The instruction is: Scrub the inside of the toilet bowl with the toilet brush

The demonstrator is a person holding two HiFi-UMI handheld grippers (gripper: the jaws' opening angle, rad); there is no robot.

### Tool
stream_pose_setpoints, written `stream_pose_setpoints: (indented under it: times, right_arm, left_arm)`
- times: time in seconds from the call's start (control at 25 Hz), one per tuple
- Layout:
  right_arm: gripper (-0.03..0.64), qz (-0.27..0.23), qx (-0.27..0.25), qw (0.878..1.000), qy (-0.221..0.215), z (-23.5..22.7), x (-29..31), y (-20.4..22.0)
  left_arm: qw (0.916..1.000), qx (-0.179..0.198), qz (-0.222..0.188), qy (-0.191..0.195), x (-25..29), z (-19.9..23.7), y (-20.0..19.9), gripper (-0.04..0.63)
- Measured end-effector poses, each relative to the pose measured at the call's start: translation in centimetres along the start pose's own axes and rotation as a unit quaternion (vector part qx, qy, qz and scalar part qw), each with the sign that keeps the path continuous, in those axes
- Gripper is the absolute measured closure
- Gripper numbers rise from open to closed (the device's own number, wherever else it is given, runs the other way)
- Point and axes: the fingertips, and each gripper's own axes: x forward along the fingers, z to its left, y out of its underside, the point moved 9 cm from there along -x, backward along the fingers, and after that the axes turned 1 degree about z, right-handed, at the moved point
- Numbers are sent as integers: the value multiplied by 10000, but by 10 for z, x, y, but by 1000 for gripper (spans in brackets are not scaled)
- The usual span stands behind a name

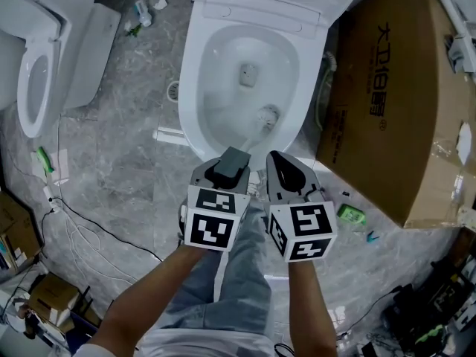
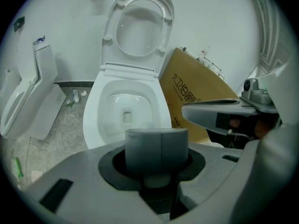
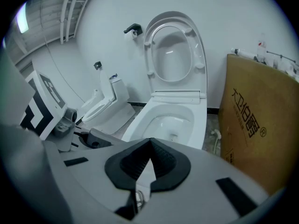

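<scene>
Toilet brush (image 1: pixel 267 116) head-down inside toilet bowl (image 1: pixel 190 88), handle slanting back and slightly left to left gripper (image 1: pixel 227 168), clamped on its grey end; right gripper (image 1: pixel 282 166) closed on nothing, just beside.

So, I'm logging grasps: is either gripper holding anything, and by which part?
The left gripper grips the toilet brush by its grey handle top; the right gripper holds nothing.
</scene>
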Motion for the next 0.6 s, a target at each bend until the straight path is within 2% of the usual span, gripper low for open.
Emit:
stream_pose_setpoints:
  times: [0.6]
  right_arm:
    - [618, 64, 29, 10000, 5, -16, 10, -6]
  left_arm:
    - [9992, -179, -357, 24, 28, -1, -41, 439]
